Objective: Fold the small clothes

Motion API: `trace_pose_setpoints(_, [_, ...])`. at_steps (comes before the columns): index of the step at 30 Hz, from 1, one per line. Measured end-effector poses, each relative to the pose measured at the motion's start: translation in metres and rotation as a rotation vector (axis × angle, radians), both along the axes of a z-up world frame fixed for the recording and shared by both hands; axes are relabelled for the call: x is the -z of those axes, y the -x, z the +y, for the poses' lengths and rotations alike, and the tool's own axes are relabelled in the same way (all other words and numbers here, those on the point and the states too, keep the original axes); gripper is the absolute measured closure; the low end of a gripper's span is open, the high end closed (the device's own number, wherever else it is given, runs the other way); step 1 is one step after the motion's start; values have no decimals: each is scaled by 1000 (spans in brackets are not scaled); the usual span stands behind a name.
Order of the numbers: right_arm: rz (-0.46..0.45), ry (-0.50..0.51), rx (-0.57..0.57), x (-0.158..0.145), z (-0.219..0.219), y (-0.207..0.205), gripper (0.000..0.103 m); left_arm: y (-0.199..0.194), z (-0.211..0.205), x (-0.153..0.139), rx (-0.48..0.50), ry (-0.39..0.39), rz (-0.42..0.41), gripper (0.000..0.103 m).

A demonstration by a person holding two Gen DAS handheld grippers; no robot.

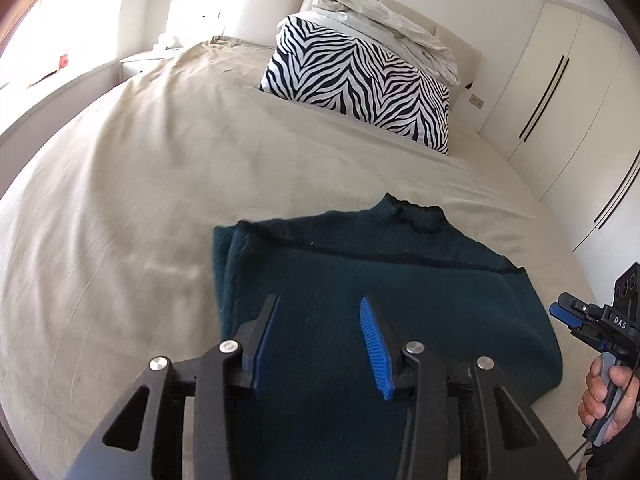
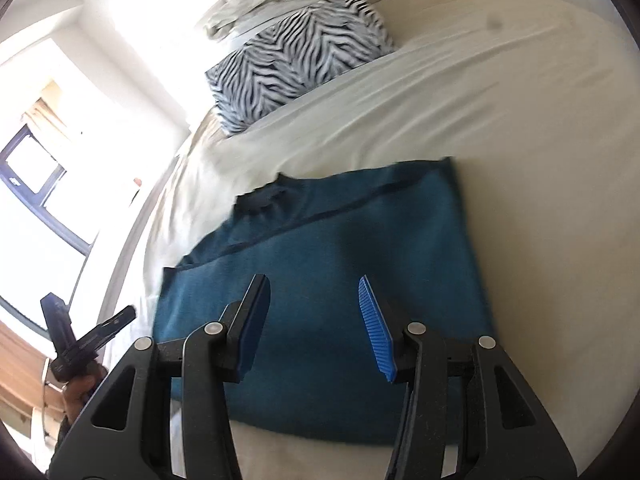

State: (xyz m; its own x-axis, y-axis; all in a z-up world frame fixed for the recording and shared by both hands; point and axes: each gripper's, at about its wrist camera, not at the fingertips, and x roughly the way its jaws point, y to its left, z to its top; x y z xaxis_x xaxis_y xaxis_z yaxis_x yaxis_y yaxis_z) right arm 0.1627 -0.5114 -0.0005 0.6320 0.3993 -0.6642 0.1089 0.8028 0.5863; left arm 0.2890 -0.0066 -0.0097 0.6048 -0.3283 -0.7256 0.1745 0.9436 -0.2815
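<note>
one marking can be read — the white letters "das" on the black body of the right gripper [image 1: 566, 312], at about 3 o'clock in the left wrist view. the right wrist view shows no other text, label or number that can be read.

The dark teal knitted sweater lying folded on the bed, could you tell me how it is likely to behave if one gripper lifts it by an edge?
The dark teal knitted sweater would probably flop and unfold, since its layers lie soft and loose on the beige bedsheet. The fuzzy knit probably grips the ribbed blue pads rather than slipping. It looks thick, so perhaps moderately heavy for its size.
</note>
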Motion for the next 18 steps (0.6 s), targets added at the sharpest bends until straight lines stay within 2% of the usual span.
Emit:
trace_pose_setpoints(3, [43, -151, -59, 26, 31, -55, 57, -37, -28, 10, 0, -98, -12, 59])
trace_pose_setpoints(6, [75, -251, -77, 54, 57, -91, 57, -64, -38, 36, -15, -178, 42, 59])
trace_pose_setpoints(8, [111, -261, -70, 75, 66, -104, 59, -68, -35, 55, -32, -201, 82, 58])
trace_pose_setpoints(9, [104, -258, -56, 82, 70, -105, 60, -67, -31, 62, -28, -201, 70, 58])
trace_pose_setpoints(11, [58, -300, -36, 87, 58, -105, 65, -59, -30, 65, -5, -224, 18, 58])
trace_pose_setpoints(13, [27, -344, 15, 89, 35, -103, 66, -55, -32, 66, 7, -255, 0, 58])
trace_pose_setpoints(16, [-4, -331, 179, 93, -22, -90, 65, -53, -34, 67, 3, -266, -8, 58])
trace_pose_setpoints(18, [-16, -361, 284, 100, -58, -73, 70, -52, -33, 67, 2, -262, -14, 58])
